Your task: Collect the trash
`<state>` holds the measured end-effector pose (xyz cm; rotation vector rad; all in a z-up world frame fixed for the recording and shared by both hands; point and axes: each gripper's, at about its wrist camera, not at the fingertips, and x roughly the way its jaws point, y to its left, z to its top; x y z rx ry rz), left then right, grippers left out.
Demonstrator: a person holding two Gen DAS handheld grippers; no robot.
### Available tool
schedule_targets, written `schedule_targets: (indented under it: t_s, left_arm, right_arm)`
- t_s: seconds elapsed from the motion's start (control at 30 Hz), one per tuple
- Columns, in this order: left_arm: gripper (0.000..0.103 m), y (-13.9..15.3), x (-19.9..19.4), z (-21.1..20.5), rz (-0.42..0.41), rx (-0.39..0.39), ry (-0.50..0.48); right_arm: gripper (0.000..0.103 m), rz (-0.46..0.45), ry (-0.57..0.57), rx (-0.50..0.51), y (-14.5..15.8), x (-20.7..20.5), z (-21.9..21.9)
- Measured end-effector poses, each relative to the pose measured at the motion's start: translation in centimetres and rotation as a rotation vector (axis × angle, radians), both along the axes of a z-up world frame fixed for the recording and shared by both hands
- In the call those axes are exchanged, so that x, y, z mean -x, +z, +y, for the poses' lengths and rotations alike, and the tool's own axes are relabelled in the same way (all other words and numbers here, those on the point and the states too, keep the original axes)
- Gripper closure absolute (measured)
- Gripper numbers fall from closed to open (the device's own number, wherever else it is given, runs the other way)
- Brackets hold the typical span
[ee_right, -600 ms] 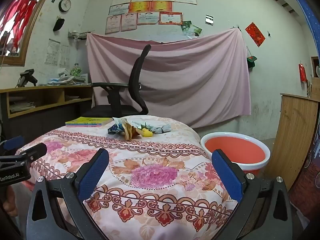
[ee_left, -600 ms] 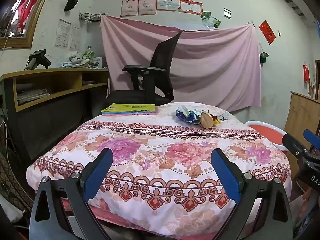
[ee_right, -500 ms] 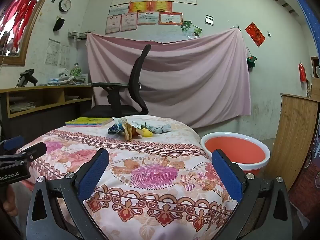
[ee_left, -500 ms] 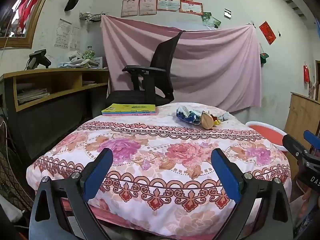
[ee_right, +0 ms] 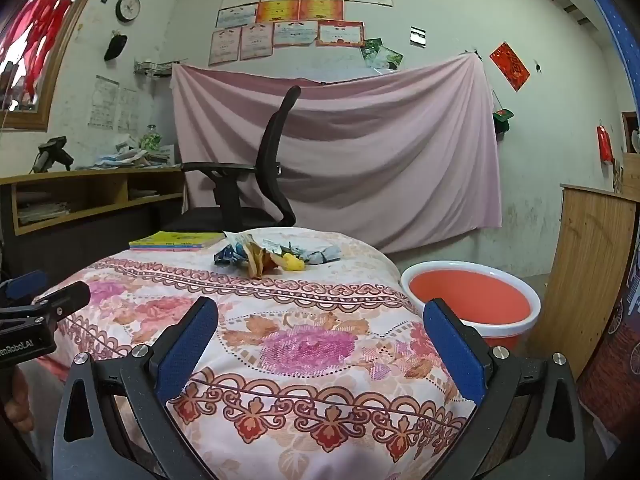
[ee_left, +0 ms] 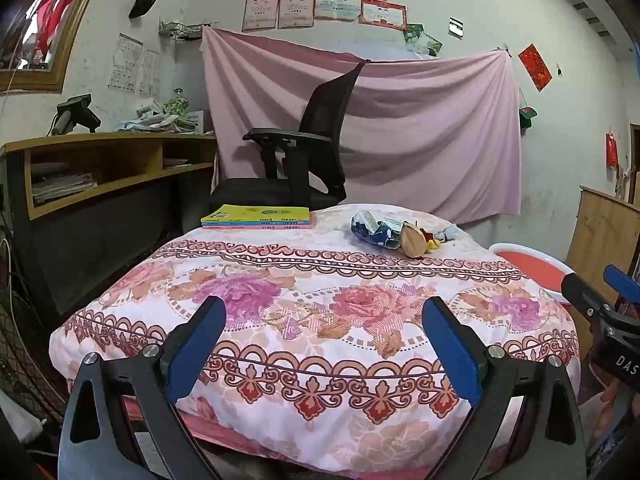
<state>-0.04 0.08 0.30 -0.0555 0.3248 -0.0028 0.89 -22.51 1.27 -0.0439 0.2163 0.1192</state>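
Both tongs, left [ee_left: 322, 344] and right [ee_right: 320, 344], released, empty. Trash [ee_right: 276, 256] at table [ee_right: 320, 360] far edge: light, crinkly wrappers; pinch yours by crumpled middle.

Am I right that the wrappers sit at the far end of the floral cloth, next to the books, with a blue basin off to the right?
Not quite: the basin is red with a white rim, not blue, as the right wrist view shows. The wrappers do sit at the far end of the floral cloth, beside the books.
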Motion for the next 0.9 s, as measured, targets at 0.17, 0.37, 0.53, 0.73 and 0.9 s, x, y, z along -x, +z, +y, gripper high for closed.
schedule_targets:
  t_s: [0.17, 0.37, 0.53, 0.73, 0.9]
  left_arm:
    - [0.007, 0.0, 0.01, 0.02, 0.0, 0.001, 0.001]
    - [0.007, -0.06, 0.01, 0.11, 0.0, 0.004, 0.0]
    - [0.007, -0.09, 0.01, 0.16, 0.0, 0.003, 0.001]
    - [0.007, -0.11, 0.0, 0.17, 0.0, 0.004, 0.0]
    - [0.007, -0.11, 0.01, 0.18, 0.0, 0.004, 0.001]
  right_arm:
    - [0.0, 0.002, -0.002, 0.001, 0.1, 0.01, 0.02]
    - [0.0, 0.001, -0.002, 0.002, -0.15, -0.12, 0.17]
    - [0.0, 0.002, -0.002, 0.003, -0.12, -0.1, 0.15]
    - [0.0, 0.002, -0.002, 0.002, -0.12, -0.11, 0.14]
    - [0.0, 0.003, -0.002, 0.002, -0.12, -0.14, 0.15]
